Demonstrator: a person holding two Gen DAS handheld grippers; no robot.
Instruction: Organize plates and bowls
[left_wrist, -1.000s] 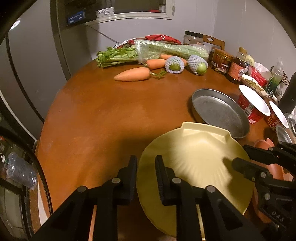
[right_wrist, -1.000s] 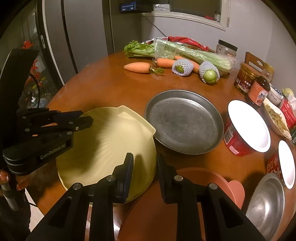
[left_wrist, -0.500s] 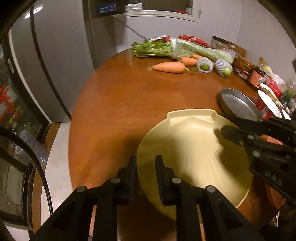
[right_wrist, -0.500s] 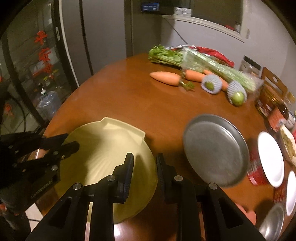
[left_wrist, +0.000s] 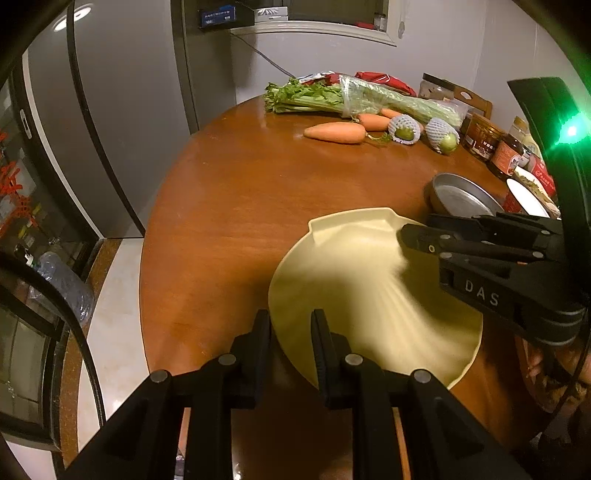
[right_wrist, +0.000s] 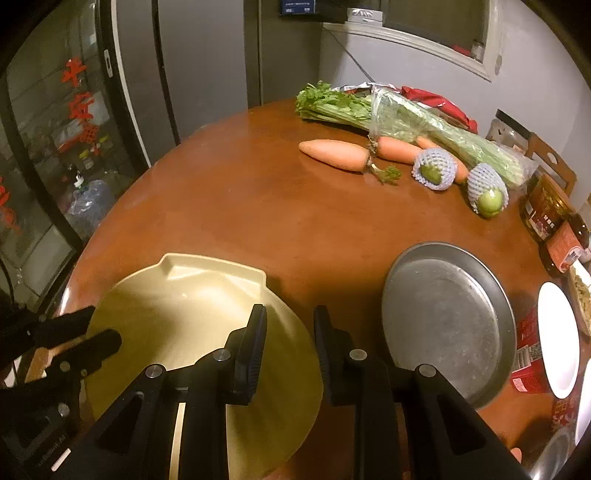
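1. The round wooden table (right_wrist: 280, 221) carries everything; its near edge lies under both grippers, and its far edge is lined with vegetables.
2. The yellow shell-shaped plate (right_wrist: 192, 306) sits at the near edge of the table, held between the two grippers. Its squared, notched hinge end points away toward the table's far edge, and its broad fanned end faces the cameras, so its long axis runs from near to far. Whether it rests on the wood or is lifted just clear cannot be told.
3. The round metal pan (right_wrist: 443, 317) lies flat toward the table's right edge, apart from the plate.
4. The bunch of celery (right_wrist: 406, 118) in a clear sleeve lies along the far edge, leaves to the left.
5. The left gripper (left_wrist: 290, 332) grips the plate's left rim, with the rim between its pads and its jaws closed on it.
6. The right gripper (right_wrist: 290, 332) straddles the plate's right rim. Its jaws are opening, and the rim is between them; the left pad lies against the plate.
7. A carrot (right_wrist: 334, 155) lies in front of the celery, tip to the left.
8. Two green fruits in foam nets (right_wrist: 434, 170) lie just right of the carrot.
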